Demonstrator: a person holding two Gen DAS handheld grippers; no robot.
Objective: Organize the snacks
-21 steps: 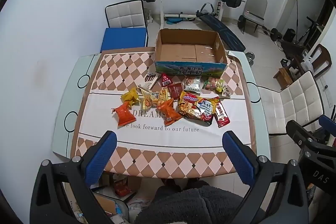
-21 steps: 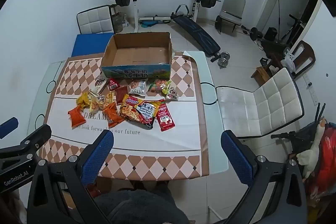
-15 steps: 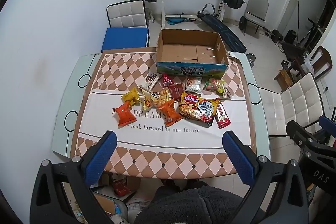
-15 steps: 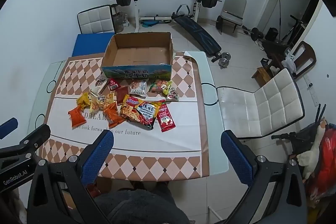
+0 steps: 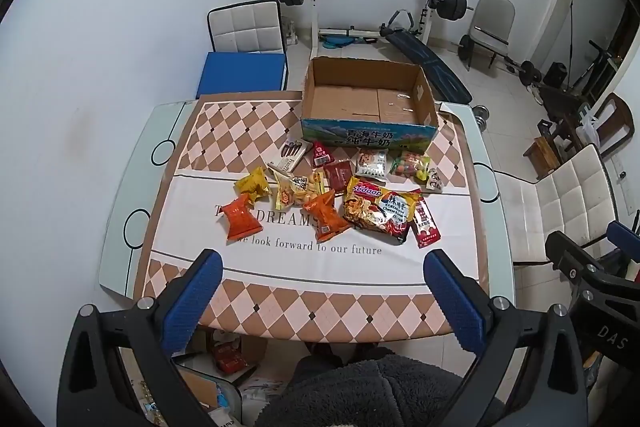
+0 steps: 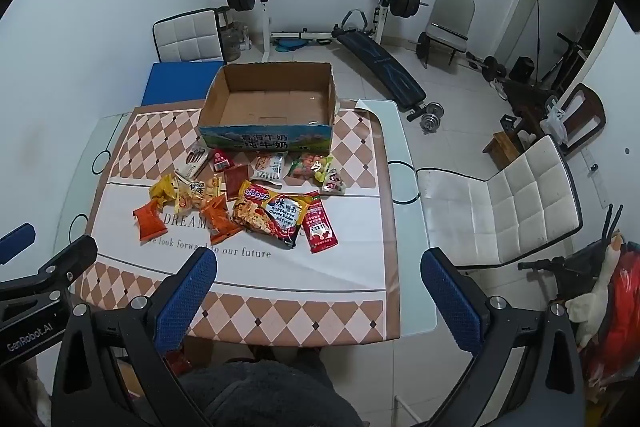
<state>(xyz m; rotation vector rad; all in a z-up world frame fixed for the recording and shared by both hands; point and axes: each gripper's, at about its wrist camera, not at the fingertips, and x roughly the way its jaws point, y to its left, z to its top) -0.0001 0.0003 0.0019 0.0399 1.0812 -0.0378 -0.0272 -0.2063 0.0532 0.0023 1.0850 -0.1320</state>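
Weights and a bench press line the far wall, white chairs stand around, and up front the counter (image 5: 132, 187) wears a diamond-patterned cloth with a scatter of snacks in the middle. Behind the pile sits the cardboard box (image 5: 368, 137), open-topped and bare inside, its printed front wall just beside the nearest packets. Both tools hang above the near edge, tilted down toward the spread: the left gripper (image 5: 320, 269) has its jaws spread wide with nothing between them, and the right gripper (image 6: 318, 267) is the same, released and empty. Nothing has gone into the box yet, so I'd say this is the very start. Now, how will these handle? All sealed foil and plastic pouches, light as anything, puffy and crinkly, and likely slick under the pads. The big noodle packet (image 5: 378, 213) looks the bulkiest and its block inside could crack if squeezed hard; it overlaps the red sachet (image 5: 426, 223), so lifting it may drag that along. The orange packet (image 5: 239, 219) lies apart at the left, an easy first pick for the left side. The second orange pouch (image 5: 326, 215) leans on the yellow bag (image 5: 296, 189). Best bet, I reckon: pinch across a crimped end seam or the narrow width, gently, since air-filled bags squirt out of a hard clamp.
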